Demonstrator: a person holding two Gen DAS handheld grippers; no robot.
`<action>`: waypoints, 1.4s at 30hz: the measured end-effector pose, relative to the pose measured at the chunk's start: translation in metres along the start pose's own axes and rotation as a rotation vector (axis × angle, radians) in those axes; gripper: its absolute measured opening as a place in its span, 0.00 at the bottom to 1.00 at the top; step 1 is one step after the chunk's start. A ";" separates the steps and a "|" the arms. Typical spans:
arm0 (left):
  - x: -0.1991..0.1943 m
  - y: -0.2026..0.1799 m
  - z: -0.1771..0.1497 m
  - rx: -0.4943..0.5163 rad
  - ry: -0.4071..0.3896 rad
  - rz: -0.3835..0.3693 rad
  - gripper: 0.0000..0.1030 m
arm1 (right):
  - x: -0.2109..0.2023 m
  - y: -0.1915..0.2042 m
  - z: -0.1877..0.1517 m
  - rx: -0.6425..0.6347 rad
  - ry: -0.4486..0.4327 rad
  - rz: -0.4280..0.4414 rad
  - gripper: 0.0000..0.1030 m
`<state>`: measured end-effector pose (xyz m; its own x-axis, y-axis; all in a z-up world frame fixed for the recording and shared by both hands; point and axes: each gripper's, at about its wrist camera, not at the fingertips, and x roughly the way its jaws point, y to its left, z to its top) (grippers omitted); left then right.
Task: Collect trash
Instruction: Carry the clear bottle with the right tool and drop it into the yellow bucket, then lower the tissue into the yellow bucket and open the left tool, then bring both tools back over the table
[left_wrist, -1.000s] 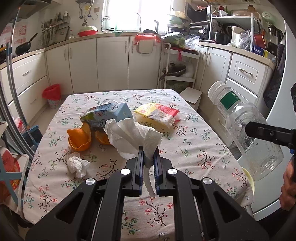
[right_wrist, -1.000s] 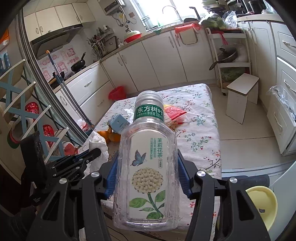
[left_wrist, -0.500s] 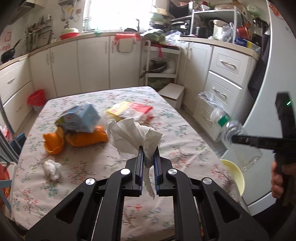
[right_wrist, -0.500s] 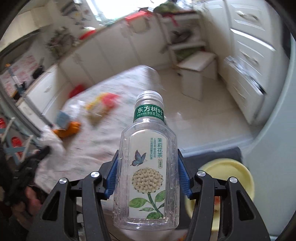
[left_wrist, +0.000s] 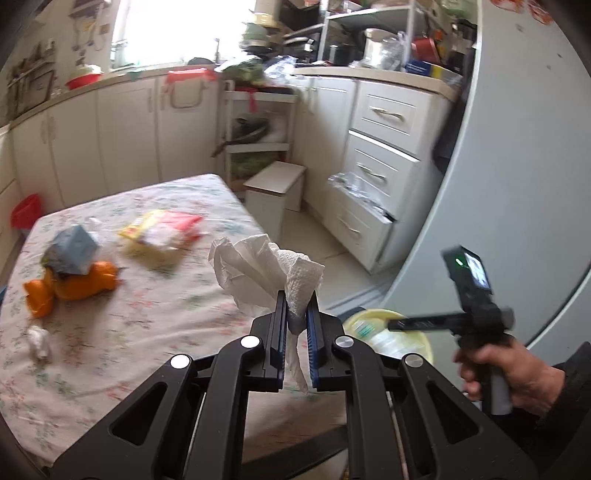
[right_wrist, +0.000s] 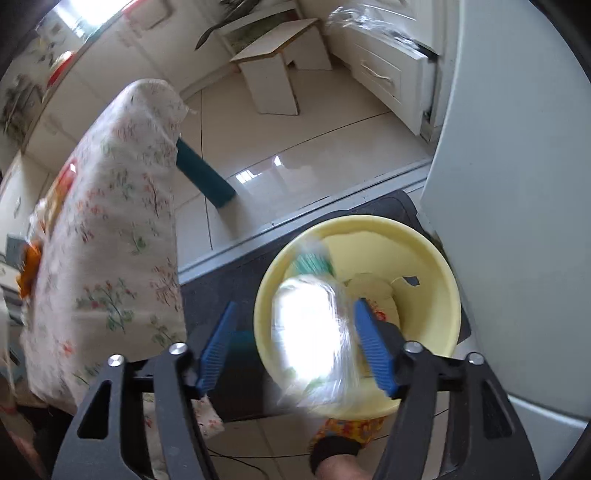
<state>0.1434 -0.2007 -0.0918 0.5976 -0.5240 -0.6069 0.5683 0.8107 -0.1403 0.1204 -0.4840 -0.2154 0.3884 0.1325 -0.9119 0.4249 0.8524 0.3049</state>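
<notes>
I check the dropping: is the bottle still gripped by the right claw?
No: the right claw is opening, and the blurred bottle hangs free over the yellow bin.

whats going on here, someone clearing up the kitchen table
Yes. A person holds a hand-held gripper in each hand and is collecting trash. The right hand-held gripper is over the yellow bin on the floor beside the table; its jaws are opening and the clear plastic bottle between them looks blurred, apparently dropping in. The left hand-held gripper is shut on a crumpled paper towel. Orange peels, a blue carton, a snack wrapper and a small tissue wad are on the table.
</notes>
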 end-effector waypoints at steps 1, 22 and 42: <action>0.002 -0.008 -0.002 0.002 0.008 -0.013 0.08 | -0.008 0.001 0.002 0.005 -0.021 0.007 0.64; 0.145 -0.153 -0.036 0.044 0.305 -0.190 0.19 | -0.171 0.014 0.032 0.022 -0.566 0.167 0.79; 0.024 -0.035 -0.020 0.025 0.101 0.156 0.90 | -0.158 0.067 0.030 -0.057 -0.505 0.198 0.90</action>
<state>0.1263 -0.2359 -0.1174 0.6202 -0.3629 -0.6954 0.4880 0.8726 -0.0201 0.1116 -0.4626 -0.0423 0.8067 0.0456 -0.5892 0.2645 0.8637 0.4290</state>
